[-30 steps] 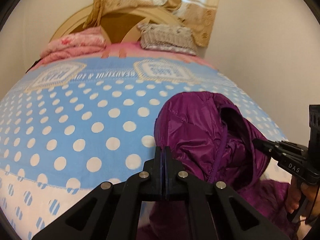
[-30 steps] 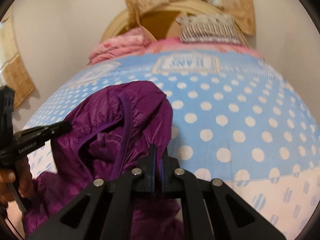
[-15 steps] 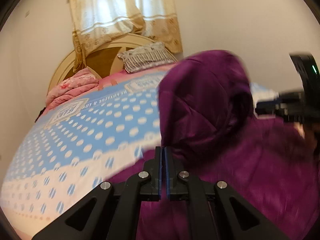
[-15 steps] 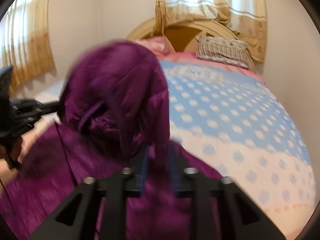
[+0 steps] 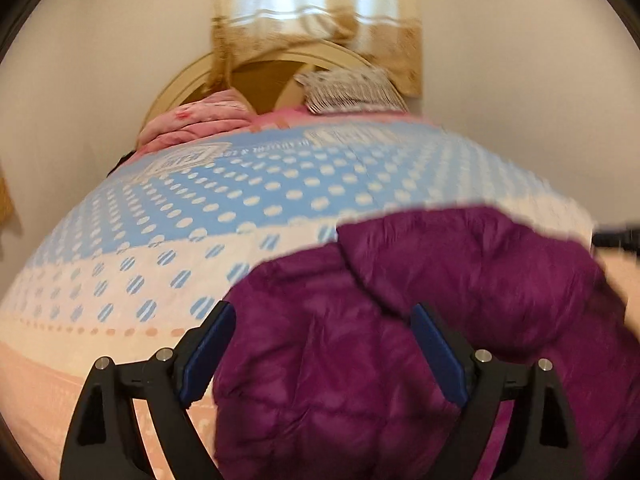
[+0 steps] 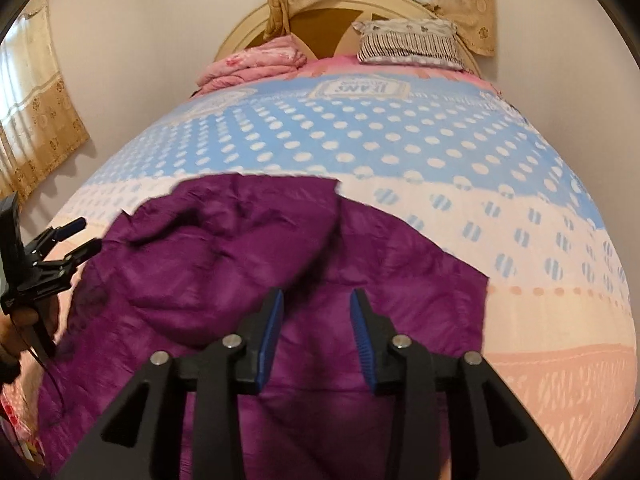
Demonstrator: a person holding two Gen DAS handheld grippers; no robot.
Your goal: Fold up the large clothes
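A purple puffer jacket [image 6: 256,264] lies spread on the near end of the bed, its hood [image 6: 224,216] turned toward the headboard. It also fills the lower right of the left wrist view [image 5: 440,300]. My left gripper [image 5: 320,320] is open and empty just above the jacket; it also shows at the left edge of the right wrist view [image 6: 80,236]. My right gripper [image 6: 316,300] is open and empty over the jacket's middle. Its tip shows at the right edge of the left wrist view [image 5: 616,238].
The bed carries a blue and white dotted blanket [image 6: 400,140] with a peach band near me. A folded pink quilt [image 6: 256,62] and a striped pillow [image 6: 412,42] lie by the round headboard [image 6: 320,28]. Walls and curtains surround the bed.
Both grippers were shut on the jacket and swung it up with the hood raised. Now the jacket lies flat on the bed and both grippers have opened and let go.
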